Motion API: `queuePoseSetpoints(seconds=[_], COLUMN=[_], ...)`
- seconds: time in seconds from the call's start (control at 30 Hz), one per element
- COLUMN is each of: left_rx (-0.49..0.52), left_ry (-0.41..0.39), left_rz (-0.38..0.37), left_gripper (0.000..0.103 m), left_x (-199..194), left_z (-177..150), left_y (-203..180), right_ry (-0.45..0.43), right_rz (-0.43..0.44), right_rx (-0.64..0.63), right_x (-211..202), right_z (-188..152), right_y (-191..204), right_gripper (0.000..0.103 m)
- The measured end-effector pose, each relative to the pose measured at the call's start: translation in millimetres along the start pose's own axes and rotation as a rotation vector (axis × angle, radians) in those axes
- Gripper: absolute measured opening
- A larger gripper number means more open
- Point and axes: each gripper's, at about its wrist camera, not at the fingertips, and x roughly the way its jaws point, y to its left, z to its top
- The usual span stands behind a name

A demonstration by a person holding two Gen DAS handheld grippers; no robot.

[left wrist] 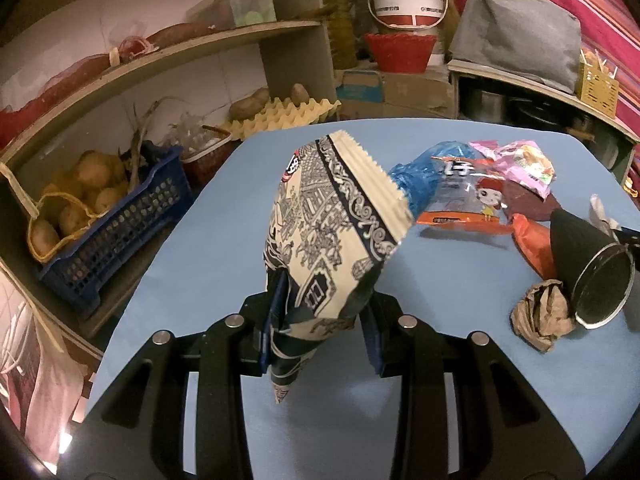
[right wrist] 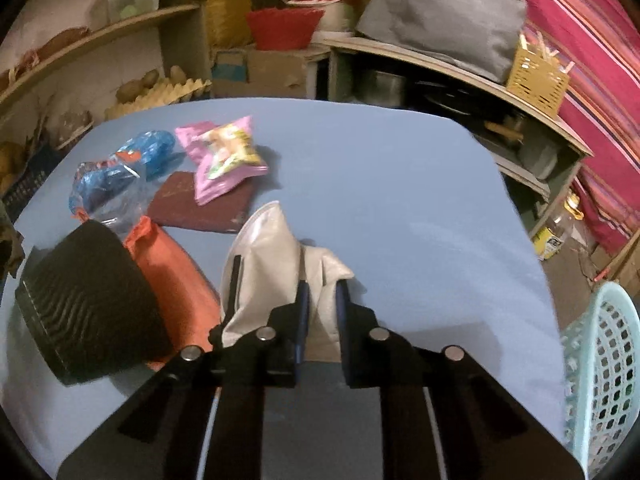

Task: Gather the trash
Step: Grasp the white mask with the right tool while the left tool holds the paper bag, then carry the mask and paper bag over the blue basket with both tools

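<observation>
Trash lay scattered over the blue table point(left wrist: 192, 280), most of it toward the left gripper's right-hand side. Left gripper point(left wrist: 320, 312) was held above the table with a cream-and-navy patterned snack bag point(left wrist: 332, 220) between its blue pads; the bag's lower end was bunched there and its serrated top edge stood up and away from the camera. The pads looked closed against the bunched foil, with the bag clear of the table.

Right gripper point(right wrist: 322, 308) was pressed together on a fold of a silver-white foil bag point(right wrist: 264, 264), fingers close with only the crumpled foil between them. Whether that bag was touching the table could not be told.

Just left of the foil bag, an orange packet point(right wrist: 172, 264) lay partly under a black ribbed cup point(right wrist: 88, 300) tipped on its side. Beyond these sat a dark maroon flat packet point(right wrist: 196, 204) with a pink snack wrapper point(right wrist: 224, 156) resting on its far edge, and a blue-and-clear plastic wrapper point(right wrist: 116, 176) beside them. A crumpled brown paper wad point(left wrist: 544, 316) lay touching the cup's rim in the left wrist view.

A pale turquoise perforated basket point(right wrist: 608, 360) stood off the table's right edge. Shelves behind held a blue crate point(left wrist: 120, 216) of potatoes and a yellow egg tray point(left wrist: 280, 116).
</observation>
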Motion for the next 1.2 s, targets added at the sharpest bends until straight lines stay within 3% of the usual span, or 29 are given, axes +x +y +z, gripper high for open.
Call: queuePoseSetpoints(seconds=[0.27,0.6,0.97,1.2], left_rx=[0.008,0.090,0.160,0.208], left_ry=[-0.037,-0.112,-0.181,-0.158], left_rz=[-0.038,-0.128,-0.314,-0.434], left_gripper=[0.034,0.034,0.034,0.034], left_x=[-26,-76,-132,-143], left_z=[2,10,22,17], left_y=[-15,-75,-171,-235], right_ry=[-0.093,-0.144,-0.165,-0.182], right_rz=[-0.054,-0.131,-0.217,-0.228], right_rx=[0.034,0.120,0.243,0.343], right_x=[-51,-104,-142,-156], right_z=[-8,-27,-66,-88], right_y=[-46,-126,-219,-268], right_gripper=[0.013,0.013,0.014,0.014])
